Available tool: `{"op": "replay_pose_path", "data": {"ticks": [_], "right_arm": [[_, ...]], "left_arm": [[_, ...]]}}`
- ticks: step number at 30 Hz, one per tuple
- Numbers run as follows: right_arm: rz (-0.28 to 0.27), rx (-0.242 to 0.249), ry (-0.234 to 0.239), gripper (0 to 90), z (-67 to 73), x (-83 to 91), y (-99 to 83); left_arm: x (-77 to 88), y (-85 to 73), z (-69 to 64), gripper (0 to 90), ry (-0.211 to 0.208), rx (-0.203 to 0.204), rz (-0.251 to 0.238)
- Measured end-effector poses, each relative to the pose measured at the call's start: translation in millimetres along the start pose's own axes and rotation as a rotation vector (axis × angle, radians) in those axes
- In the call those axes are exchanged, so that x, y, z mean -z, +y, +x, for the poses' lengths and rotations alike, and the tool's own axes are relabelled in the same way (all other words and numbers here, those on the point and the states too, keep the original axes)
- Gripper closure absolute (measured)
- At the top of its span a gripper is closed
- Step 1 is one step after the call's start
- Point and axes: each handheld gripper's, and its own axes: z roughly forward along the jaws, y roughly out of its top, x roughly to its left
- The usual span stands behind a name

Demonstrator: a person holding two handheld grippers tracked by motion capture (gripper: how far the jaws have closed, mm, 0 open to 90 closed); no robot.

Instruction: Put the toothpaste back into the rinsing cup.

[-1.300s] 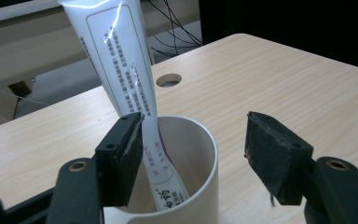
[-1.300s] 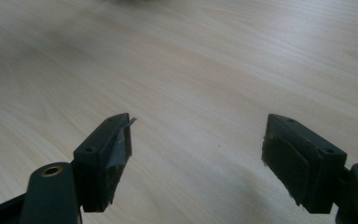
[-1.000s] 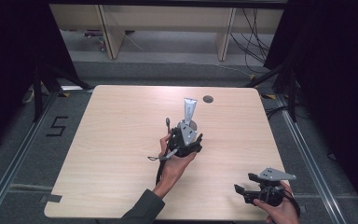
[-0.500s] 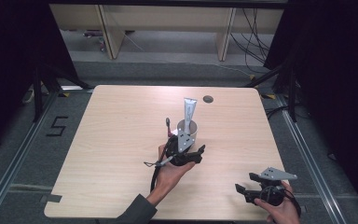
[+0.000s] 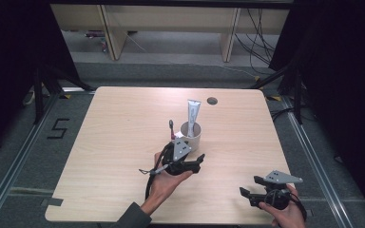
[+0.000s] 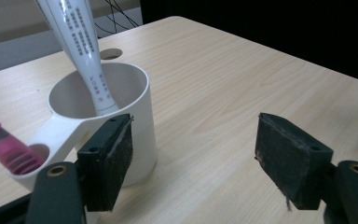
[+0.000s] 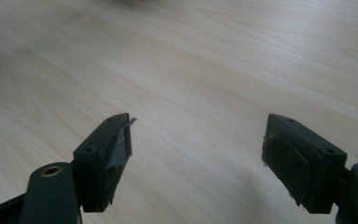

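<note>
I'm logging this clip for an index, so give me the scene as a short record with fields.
surface: wooden table
cup: white cup, upright near table centre
in cup: toothpaste tube, leaning on the rim
side holder: pink toothbrush
left gripper: fingers have just been opening, nothing between them, beside the cup
right gripper: open, over bare wood

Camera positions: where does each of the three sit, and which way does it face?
High view: above the near edge, looking forward and down on the table; both hands and the left gripper and right gripper show.
Left gripper view: rides the left gripper, facing the white cup holding a tube; own open jaws show.
Right gripper view: faces bare tabletop; own open jaws.
Shared: cup, tube.
</note>
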Motion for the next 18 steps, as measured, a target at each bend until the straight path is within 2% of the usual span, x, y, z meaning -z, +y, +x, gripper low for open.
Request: {"op": "replay_pose_path", "data": {"ticks": [2, 3, 7, 11, 15, 16, 17, 18], "right_arm": [[0.000, -0.001, 0.002, 24.7, -0.2, 0.2, 0.0], [-0.003, 0.029, -0.008, 24.8, -2.6, 0.9, 0.5], [-0.001, 0.017, 0.001, 24.7, -3.0, 0.5, 0.0], [-0.005, 0.024, 0.002, 24.7, -4.0, 0.5, 0.1], [0.001, 0.027, -0.009, 24.7, -4.2, 0.4, -0.1], [0.006, 0.000, 0.000, 24.7, -2.0, 0.4, -0.3], [0.000, 0.025, -0.007, 24.7, -3.6, 0.4, 0.2], [0.003, 0.028, -0.008, 24.7, -3.5, 0.3, 0.3]], "left_arm": [[3.0, -2.1, 1.5, 25.1, -0.011, -0.002, 0.005], [4.3, -3.1, 2.2, 24.8, -0.017, 0.004, 0.003], [12.4, -4.6, 4.9, 23.6, -0.032, 0.004, 0.011], [21.1, -8.1, 7.1, 22.9, -0.069, 0.029, 0.003], [29.2, -13.3, 9.3, 22.2, -0.063, 0.024, 0.003], [30.5, -14.9, 10.1, 22.0, -0.069, 0.028, -0.001], [32.3, -15.8, 10.7, 22.1, -0.065, 0.024, 0.005], [33.5, -16.7, 11.3, 22.1, -0.066, 0.021, 0.008]]}}
